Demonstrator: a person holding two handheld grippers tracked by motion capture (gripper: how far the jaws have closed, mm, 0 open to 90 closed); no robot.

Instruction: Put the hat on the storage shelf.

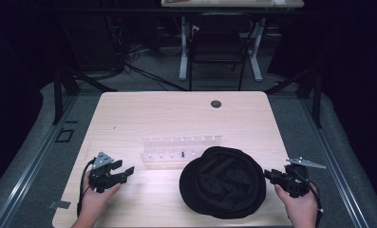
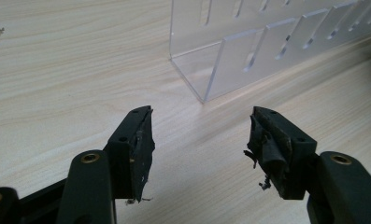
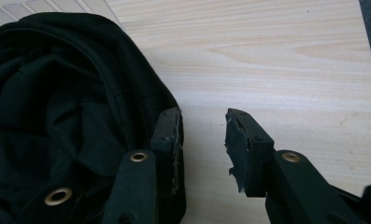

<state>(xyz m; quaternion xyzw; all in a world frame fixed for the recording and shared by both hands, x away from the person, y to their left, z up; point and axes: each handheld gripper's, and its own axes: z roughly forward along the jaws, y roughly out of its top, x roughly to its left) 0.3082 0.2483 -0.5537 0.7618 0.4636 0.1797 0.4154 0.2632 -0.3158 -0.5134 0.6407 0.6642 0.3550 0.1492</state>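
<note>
My hands come in at the near edge of the table (image 1: 129,109), one gripper in each. Left gripper (image 1: 122,173): jaws spread wide, holding nothing, hovering over bare wood at the near left. In the left gripper view the same gripper (image 2: 199,140) points toward the corner of the clear rack (image 2: 248,51), which stands ahead of the jaws and apart from them.

Right gripper (image 1: 270,175): jaws apart, gripping nothing, just beside the right rim of the hat (image 1: 222,182). In the right gripper view this gripper (image 3: 203,135) has one jaw lying over the hat's (image 3: 66,116) rim and the other over bare wood; I cannot tell if that jaw touches the cloth.

The hat is black, soft, lying opening-up at the near centre-right of the table, its lining creased. Its far edge overlaps or touches the near right end of the rack (image 1: 176,149); I cannot tell which. The rack lies mid-table, a row of slotted dividers, with one small dark item in it, too small to identify.

A dark round grommet (image 1: 216,103) sits near the table's far edge. Beyond the table stands a chair (image 1: 217,45).
</note>
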